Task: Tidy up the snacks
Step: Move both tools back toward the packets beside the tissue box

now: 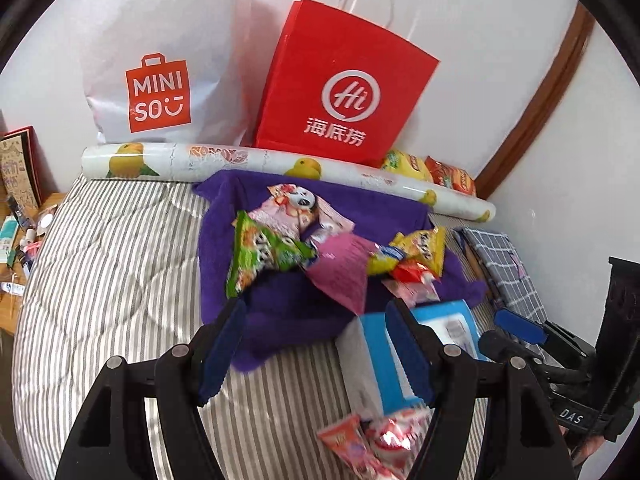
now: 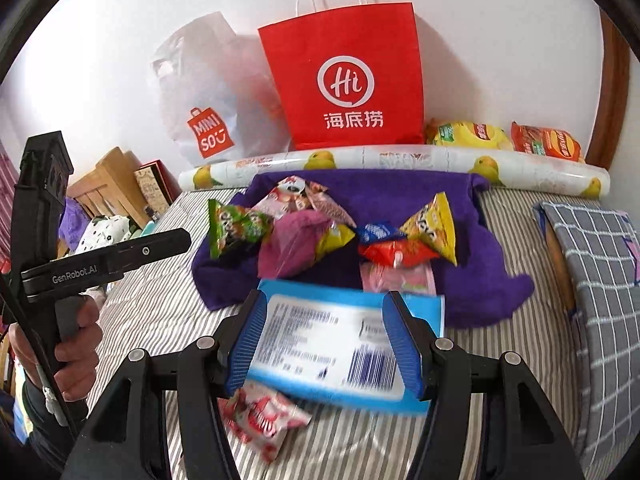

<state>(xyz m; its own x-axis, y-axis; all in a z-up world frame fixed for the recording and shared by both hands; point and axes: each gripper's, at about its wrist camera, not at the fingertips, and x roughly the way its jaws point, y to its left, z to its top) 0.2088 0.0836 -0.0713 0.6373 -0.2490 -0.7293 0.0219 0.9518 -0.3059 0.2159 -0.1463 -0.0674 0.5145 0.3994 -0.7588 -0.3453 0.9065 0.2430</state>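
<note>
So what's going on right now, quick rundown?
Right hand-held gripper shut on blue box, lifted off the bed. Left hand-held gripper open, empty. Snack packets heaped on purple towel. Nothing blocking.

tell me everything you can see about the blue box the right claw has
The blue rectangular cardboard box has a white panel of small printed text and a barcode on the face toward the camera, blurred by motion. It sits tilted between the blue pads of the right claw, which appear to press its sides, lifted above the striped bedding. A red and white snack packet lies beneath it. In the left wrist view it shows a grey side face.
</note>
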